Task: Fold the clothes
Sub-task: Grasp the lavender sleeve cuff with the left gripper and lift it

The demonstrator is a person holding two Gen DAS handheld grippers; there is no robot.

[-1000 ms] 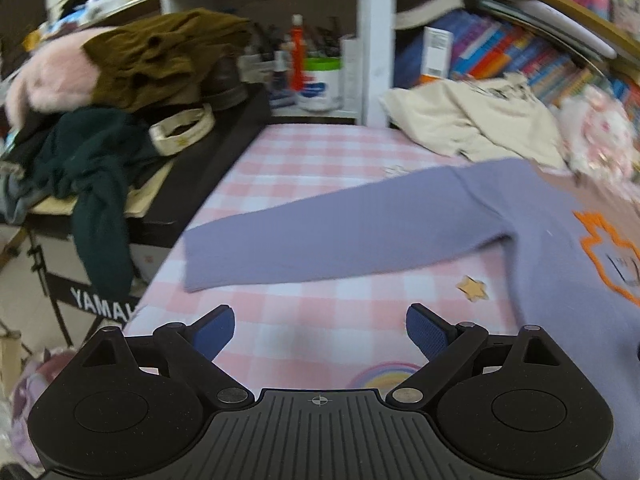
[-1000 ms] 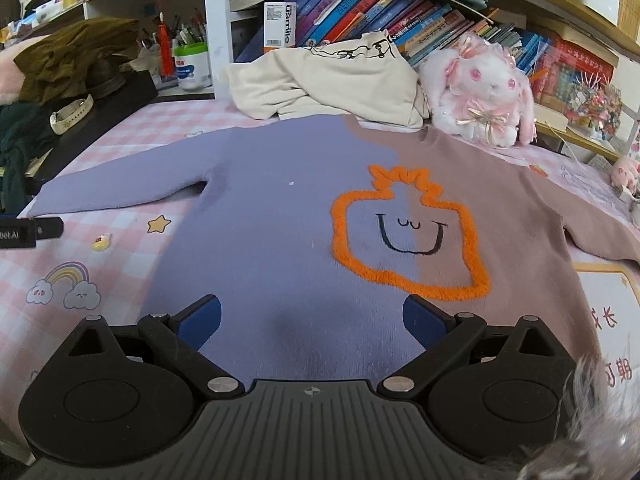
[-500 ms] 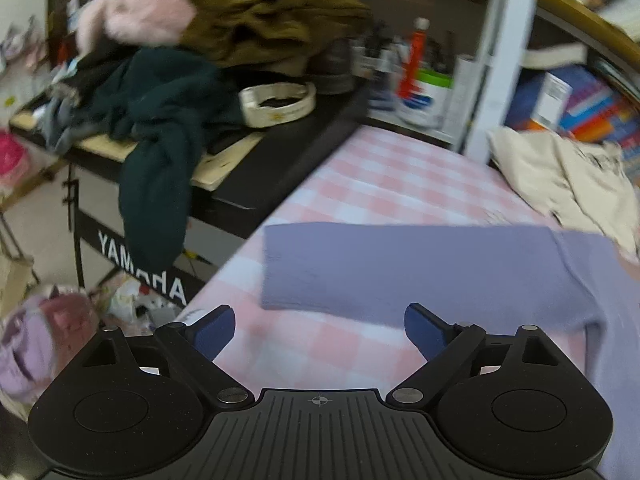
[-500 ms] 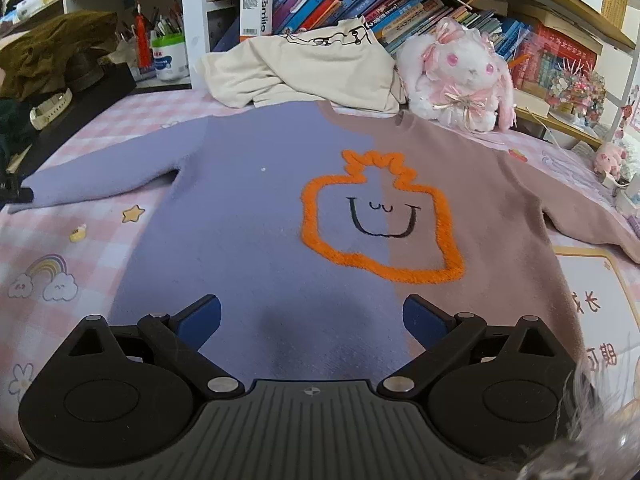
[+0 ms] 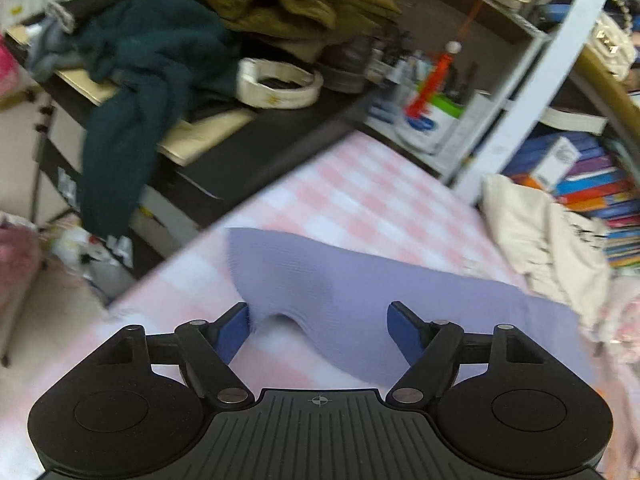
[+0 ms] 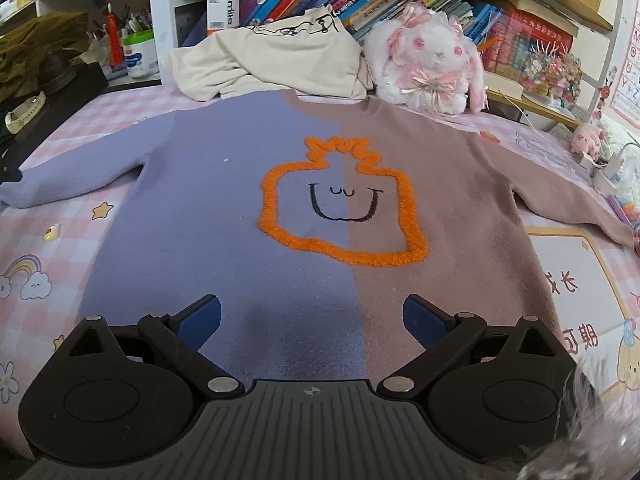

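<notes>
A sweater [image 6: 224, 220], lilac on its left half and brown on its right, lies flat and face up on the pink checked tabletop [image 6: 60, 184], with an orange outlined smiling figure on the chest. Its lilac left sleeve [image 5: 360, 280] runs out toward the table's left edge. My left gripper [image 5: 320, 330] sits low over the cuff end, its jaws closing with the rumpled cuff between them; the left fingertip [image 5: 234, 328] touches the cuff edge. Above the sweater's hem, my right gripper [image 6: 312, 320] stays open and holds nothing.
A cream garment [image 6: 272, 60] and a white plush rabbit [image 6: 428, 68] lie behind the sweater, before shelves of books. Left of the table stands a black keyboard [image 5: 248, 160] piled with dark green and olive clothes [image 5: 152, 60]. The table edge [image 5: 168, 264] drops off close to the cuff.
My left gripper swung left along the sleeve to its cuff, rolled, and its jaws narrowed; the cuff now bulges up between them. The right gripper barely shifted.
</notes>
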